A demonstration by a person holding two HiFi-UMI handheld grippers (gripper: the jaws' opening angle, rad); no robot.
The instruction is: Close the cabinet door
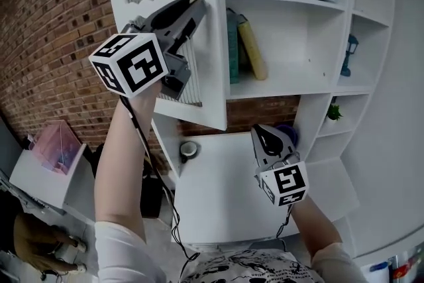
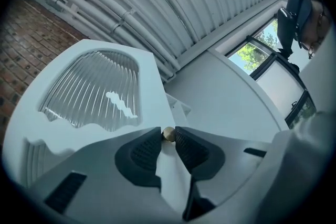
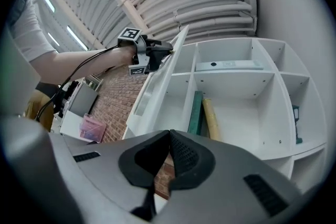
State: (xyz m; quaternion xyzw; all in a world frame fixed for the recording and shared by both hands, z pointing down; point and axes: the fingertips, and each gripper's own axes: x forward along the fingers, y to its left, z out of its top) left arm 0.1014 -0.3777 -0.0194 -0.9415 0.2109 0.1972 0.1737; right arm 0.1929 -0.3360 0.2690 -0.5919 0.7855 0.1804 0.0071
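Pinching a half-hidden knob (image 2: 168, 134), apparently: left claw (image 1: 197, 4)

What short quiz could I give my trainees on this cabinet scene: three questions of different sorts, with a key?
1. True or false: the cabinet door is fully shut.
2. What are the jaws of the left gripper clamped on? A. the green book. B. the small brass knob on the door. C. nothing.
3. Fill the gap: the jaws of the right gripper are ___ and hold nothing.

Key: 1. False, it stands open from the shelves. 2. B. 3. shut.
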